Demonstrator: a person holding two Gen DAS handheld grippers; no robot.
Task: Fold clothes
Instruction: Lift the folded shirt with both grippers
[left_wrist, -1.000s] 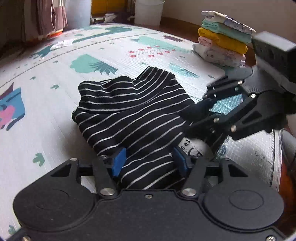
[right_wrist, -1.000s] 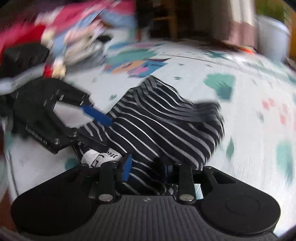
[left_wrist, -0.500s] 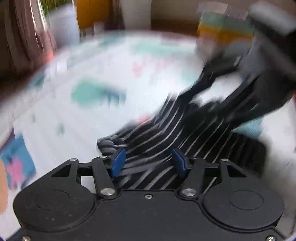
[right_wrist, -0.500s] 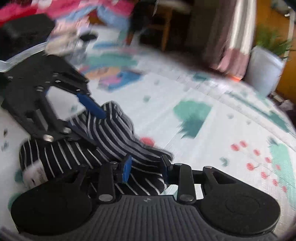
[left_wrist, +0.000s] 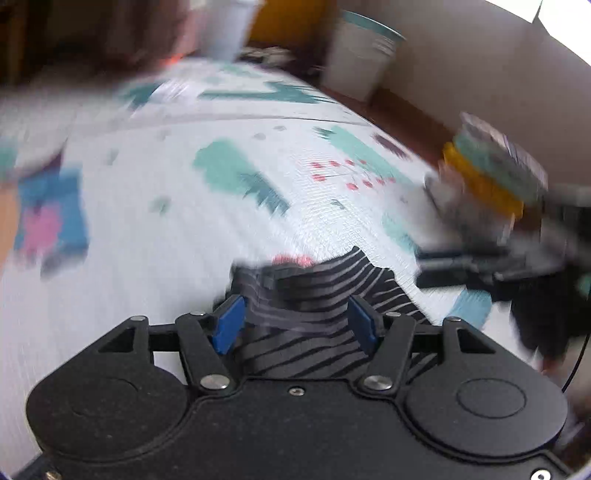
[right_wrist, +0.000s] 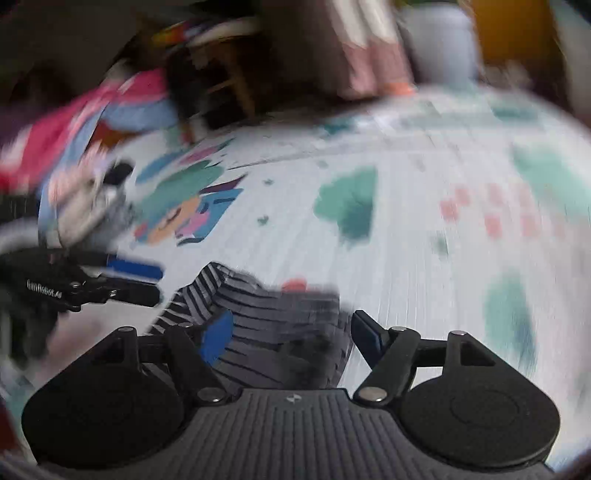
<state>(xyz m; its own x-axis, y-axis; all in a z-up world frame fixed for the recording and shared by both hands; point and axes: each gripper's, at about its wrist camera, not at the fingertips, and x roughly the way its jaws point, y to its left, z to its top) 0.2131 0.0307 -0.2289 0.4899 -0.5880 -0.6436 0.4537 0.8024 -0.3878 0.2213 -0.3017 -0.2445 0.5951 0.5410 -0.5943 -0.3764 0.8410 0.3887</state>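
Striped garment (left_wrist: 306, 295) between left claw (left_wrist: 297, 325) pads

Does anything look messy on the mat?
Yes. The striped shirt lies bunched and wrinkled on the play mat, not folded flat like the neat stack of clothes. More clothes sit heaped past the mat's edge.

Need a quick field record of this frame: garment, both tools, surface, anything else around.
garment: black striped garment, bunched up on the mat
left tool: closed on a bunch of the garment
right tool: jaws have just been opening; garment lies between them, one pad clear of it
surface: patterned play mat
folded stack: on the mat's far right, blurred
loose clothes: at the mat's edge, blurred
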